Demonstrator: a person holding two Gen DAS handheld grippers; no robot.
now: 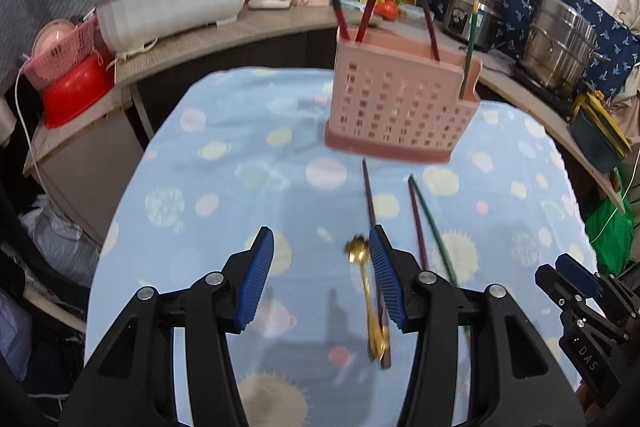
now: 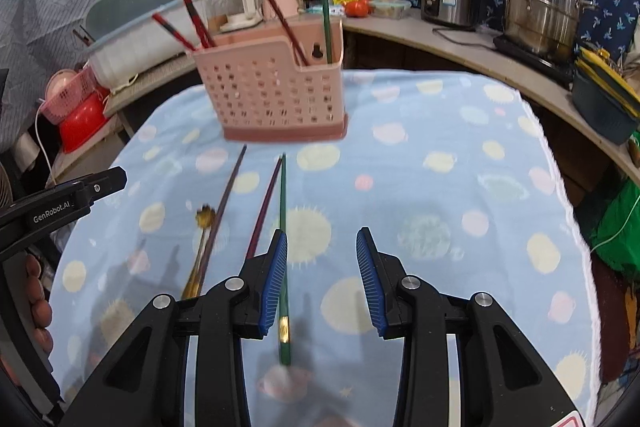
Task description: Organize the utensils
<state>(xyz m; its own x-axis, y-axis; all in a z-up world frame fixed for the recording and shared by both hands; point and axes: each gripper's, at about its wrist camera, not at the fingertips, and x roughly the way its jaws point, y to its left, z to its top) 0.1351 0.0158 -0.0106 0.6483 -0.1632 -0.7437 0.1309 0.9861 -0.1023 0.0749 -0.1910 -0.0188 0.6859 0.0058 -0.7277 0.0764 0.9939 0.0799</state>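
1. Left tongs point(image 1: 321, 263) stand apart and empty above the gold spoon point(image 1: 366, 291), which lies against a dark chopstick point(image 1: 374, 231); closing could pinch both.
2. Right tongs point(image 2: 321, 259), also apart, hover by the green chopstick point(image 2: 283, 227) on the counter point(image 2: 460, 155); a skewed grip might roll it away.
3. The pink holder point(image 2: 276, 95) stands beyond.

Gold spoon point(image 1: 370, 301) blurred, part-hidden
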